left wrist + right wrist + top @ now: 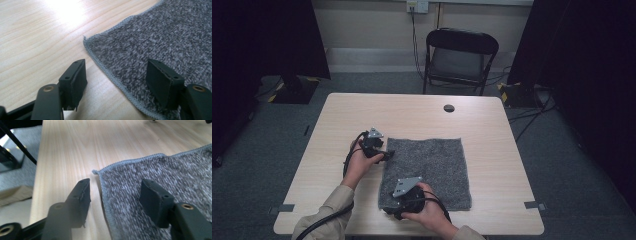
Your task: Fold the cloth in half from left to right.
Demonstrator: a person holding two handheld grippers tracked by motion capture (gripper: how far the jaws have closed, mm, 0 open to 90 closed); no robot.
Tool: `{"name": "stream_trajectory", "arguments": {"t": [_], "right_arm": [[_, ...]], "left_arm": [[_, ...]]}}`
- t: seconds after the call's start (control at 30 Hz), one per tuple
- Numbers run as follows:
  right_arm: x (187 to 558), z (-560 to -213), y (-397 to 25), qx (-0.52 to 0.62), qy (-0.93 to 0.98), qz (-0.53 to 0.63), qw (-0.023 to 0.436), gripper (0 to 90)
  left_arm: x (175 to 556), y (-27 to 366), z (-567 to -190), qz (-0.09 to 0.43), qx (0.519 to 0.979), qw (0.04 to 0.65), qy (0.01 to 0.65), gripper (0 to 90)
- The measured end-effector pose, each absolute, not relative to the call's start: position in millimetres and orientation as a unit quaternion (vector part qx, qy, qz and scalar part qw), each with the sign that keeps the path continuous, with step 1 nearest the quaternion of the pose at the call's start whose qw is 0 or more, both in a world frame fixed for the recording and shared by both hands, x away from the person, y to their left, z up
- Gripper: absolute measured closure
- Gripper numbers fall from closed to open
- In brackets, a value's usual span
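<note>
A grey terry cloth (pixel 432 167) lies flat on the light wooden table (pixel 412 112). At the cloth's left edge, near the far-left corner, is my left gripper (pixel 387 155). In the left gripper view the left gripper (pixel 117 80) is open, one jaw over bare wood and the other over the cloth (pixel 160 37), with the stitched hem between them. My right gripper (pixel 390 211) is at the near-left corner. The right gripper (pixel 117 198) is also open and straddles the hem of the cloth (pixel 155 170) just behind the corner. Nothing is held.
A black folding chair (pixel 459 52) stands behind the table. A round cable hole (pixel 449 108) is in the tabletop beyond the cloth. Grey tape marks (pixel 534 204) sit near the front corners. The table's left edge and the floor (pixel 17 152) appear in the right gripper view.
</note>
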State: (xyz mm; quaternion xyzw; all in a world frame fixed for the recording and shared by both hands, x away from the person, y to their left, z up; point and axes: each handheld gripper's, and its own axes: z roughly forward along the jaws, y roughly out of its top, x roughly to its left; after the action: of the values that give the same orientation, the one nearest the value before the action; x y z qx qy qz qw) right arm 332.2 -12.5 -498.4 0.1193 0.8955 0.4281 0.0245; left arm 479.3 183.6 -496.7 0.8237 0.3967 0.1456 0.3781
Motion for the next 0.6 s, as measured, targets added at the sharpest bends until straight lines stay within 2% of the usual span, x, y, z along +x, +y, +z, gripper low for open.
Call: {"name": "stream_trajectory", "arguments": {"t": [0.07, 0.1, 0.23, 0.3, 0.4, 0.6], "right_arm": [[332, -499, -13, 0.112, 0.899, 0.422, 0.030, 53.0], [332, -499, -13, 0.112, 0.899, 0.422, 0.030, 53.0], [329, -499, -14, 0.101, 0.901, 0.421, 0.040, 69.3], [327, -498, -15, 0.099, 0.900, 0.422, 0.040, 74.0], [324, -499, -16, 0.097, 0.900, 0.422, 0.037, 81.2], [321, -498, -16, 0.099, 0.901, 0.421, 0.034, 82.9]], "left_arm": [[479, 185, -496, 0.147, 0.825, 0.375, 0.396, 31.2], [479, 185, -496, 0.147, 0.825, 0.375, 0.396, 31.2], [479, 188, -495, 0.148, 0.823, 0.372, 0.403, 30.3], [481, 190, -495, 0.148, 0.820, 0.373, 0.408, 30.1], [483, 191, -496, 0.159, 0.821, 0.365, 0.409, 34.2], [487, 191, -494, 0.164, 0.823, 0.357, 0.410, 43.1]]}}
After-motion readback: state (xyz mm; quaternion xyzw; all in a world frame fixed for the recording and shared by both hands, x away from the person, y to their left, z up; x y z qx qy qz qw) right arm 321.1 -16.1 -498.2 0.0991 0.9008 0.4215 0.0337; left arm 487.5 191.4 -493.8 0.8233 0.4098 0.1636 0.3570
